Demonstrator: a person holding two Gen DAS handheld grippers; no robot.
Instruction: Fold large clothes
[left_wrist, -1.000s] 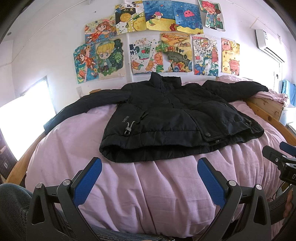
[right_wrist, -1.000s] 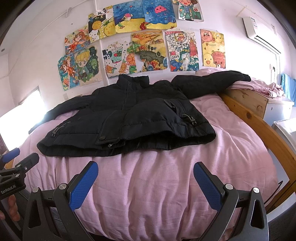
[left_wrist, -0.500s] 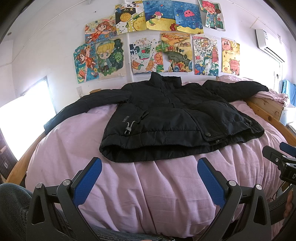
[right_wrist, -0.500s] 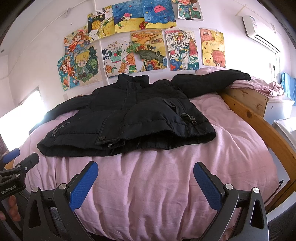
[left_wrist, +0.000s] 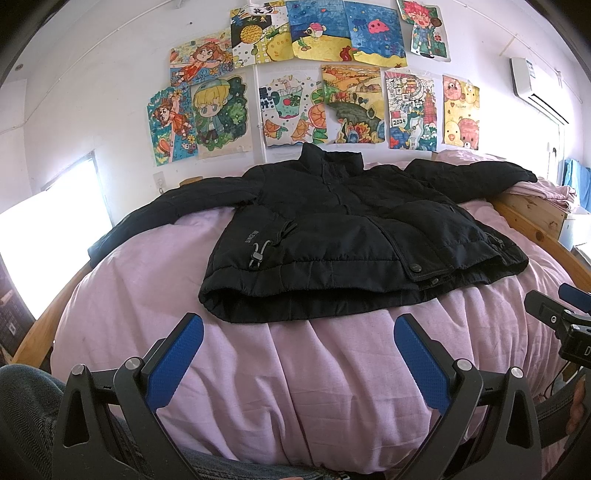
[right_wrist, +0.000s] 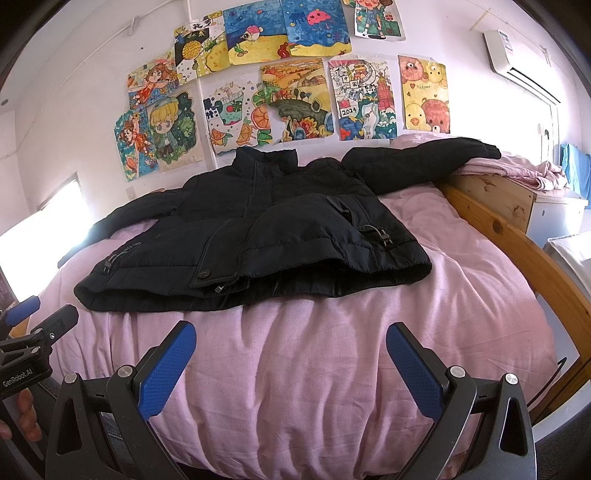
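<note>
At the far left of your left wrist view, a bright window sits above the wooden bed rail, which curves down toward the lower left corner. Your left gripper hangs at the bottom of the frame with its blue-padded fingers spread wide and nothing between them, over bare pink quilted bedding. A broad strip of that bedding lies between the fingertips and the hem of the black padded jacket.

The jacket lies flat, front up, in the middle of the frame, collar toward the wall of colourful children's drawings. One sleeve reaches out to the left edge of the bed; the other runs to the upper right and rests on a heap of pink cloth.

In your right wrist view, the right gripper is likewise released, fingers apart and holding nothing, low in the frame and clear of the hem. Pink bedding lies open to the right of the jacket as far as the wooden rail, which slants down the right side. Beyond it stands a white cabinet, with a white wall air conditioner at upper right.
</note>
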